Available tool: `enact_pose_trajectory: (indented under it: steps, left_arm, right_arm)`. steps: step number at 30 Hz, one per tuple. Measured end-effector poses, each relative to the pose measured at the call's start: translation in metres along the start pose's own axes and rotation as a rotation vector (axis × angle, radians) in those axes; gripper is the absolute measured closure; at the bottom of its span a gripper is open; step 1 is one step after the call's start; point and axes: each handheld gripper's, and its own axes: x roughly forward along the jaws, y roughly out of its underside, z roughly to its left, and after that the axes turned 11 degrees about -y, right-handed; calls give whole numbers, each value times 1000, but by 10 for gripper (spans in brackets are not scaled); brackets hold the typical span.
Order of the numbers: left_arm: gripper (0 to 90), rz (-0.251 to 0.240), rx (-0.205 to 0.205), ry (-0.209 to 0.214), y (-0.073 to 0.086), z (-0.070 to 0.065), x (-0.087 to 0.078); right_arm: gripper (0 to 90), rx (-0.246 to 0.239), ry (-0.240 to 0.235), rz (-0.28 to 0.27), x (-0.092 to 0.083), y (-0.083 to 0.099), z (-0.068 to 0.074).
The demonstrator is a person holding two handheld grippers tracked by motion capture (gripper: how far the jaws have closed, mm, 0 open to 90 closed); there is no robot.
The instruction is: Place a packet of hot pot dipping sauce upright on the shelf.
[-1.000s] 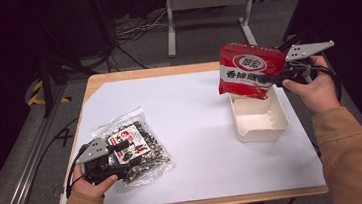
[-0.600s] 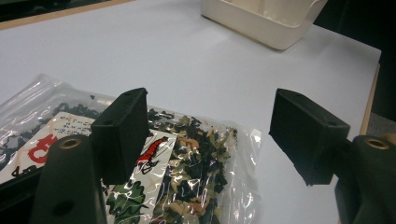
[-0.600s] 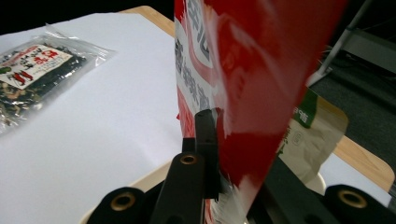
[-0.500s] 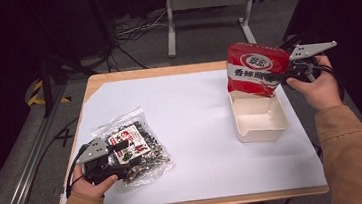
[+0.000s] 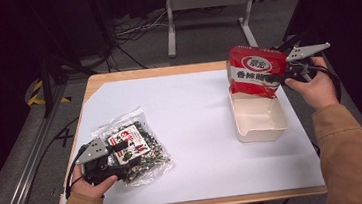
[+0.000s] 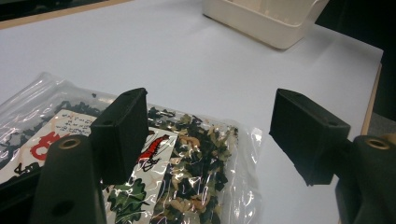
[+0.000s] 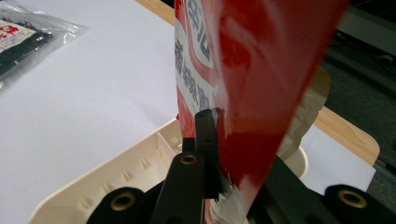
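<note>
Right gripper [image 5: 287, 75] clenched on red bag's [image 5: 256, 72] edge, bag hanging upright over the far end of the cream tray [image 5: 259, 122], looks set to drop in standing. Left gripper [image 5: 105, 158] jaws spread, nothing pinched, resting over the clear bag [image 5: 138, 149] near the table's [image 5: 166, 73] front-left, likely queued for pickup. Count: two bags, one tray, two grippers.

We've got loads of open white surface [image 5: 195, 110] down the middle to pass through. On the right, the cream tray [image 5: 258, 119] is half blocked by the red bag [image 5: 256, 72] hanging over its far end; the clear packet [image 5: 133, 147] takes up the near-left corner.
</note>
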Motion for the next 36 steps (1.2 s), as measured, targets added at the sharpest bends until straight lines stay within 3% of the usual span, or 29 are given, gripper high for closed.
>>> enact_pose_trajectory:
  steps: [6,14,26,30,36]
  left_arm:
    - [284,3,-3,-5,1,0,0]
    - [285,2,-6,-7,1,1,0]
    - [282,2,-3,-12,1,0,1]
    - [280,3,-3,-11,1,0,2]
    - [279,6,-1,-10,1,0,2]
  right_arm:
    - [873,-2,0,9,7,2,-3]
    - [873,-11,35,29,19,3,-8]
    - [872,1,88,1,26,10,-12]
    - [871,0,87,-13,28,13,-14]
    - [868,-25,68,7,36,13,-11]
